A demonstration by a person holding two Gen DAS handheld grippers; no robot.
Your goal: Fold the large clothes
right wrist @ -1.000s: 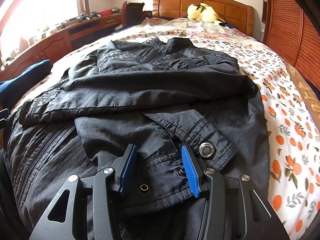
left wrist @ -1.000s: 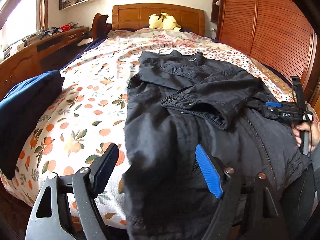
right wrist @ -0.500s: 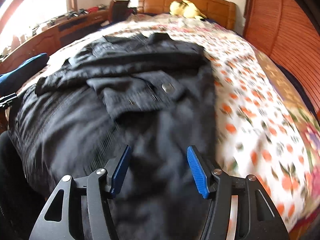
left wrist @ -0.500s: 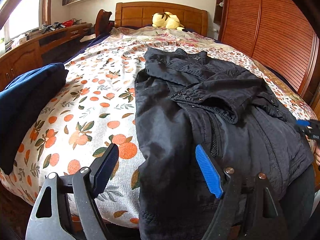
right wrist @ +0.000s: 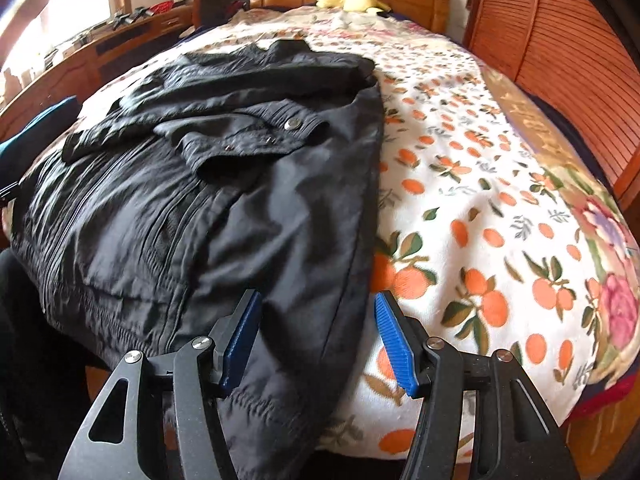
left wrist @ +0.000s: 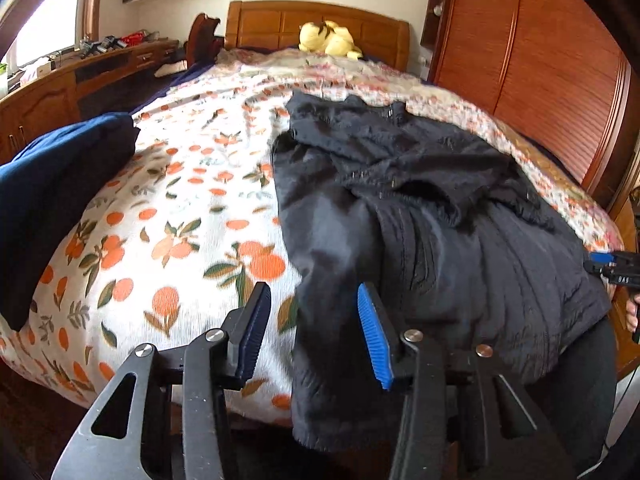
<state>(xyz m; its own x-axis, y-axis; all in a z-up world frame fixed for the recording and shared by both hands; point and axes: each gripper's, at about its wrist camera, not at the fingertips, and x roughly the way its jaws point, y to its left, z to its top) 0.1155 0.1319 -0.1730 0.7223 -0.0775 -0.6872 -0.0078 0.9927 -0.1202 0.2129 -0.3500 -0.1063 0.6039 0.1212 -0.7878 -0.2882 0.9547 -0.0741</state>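
Two tools: left tool (left wrist: 310, 334) just narrowed, right tool (right wrist: 316, 338) parted, astride black jacket (right wrist: 224, 200) hem; navy garment (left wrist: 52, 200) beside.

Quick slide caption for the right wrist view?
Right gripper open over the black jacket's hem corner on the orange-print bedspread.

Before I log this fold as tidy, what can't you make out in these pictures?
- Jacket hem, both views: it drops over the bed's near edge, behind the fingers.
- Jacket's underside, both views: hidden by its own folds.
- Right gripper, left view: cut by the frame edge.
- Desk clutter, right view: too small, washed out by window glare.
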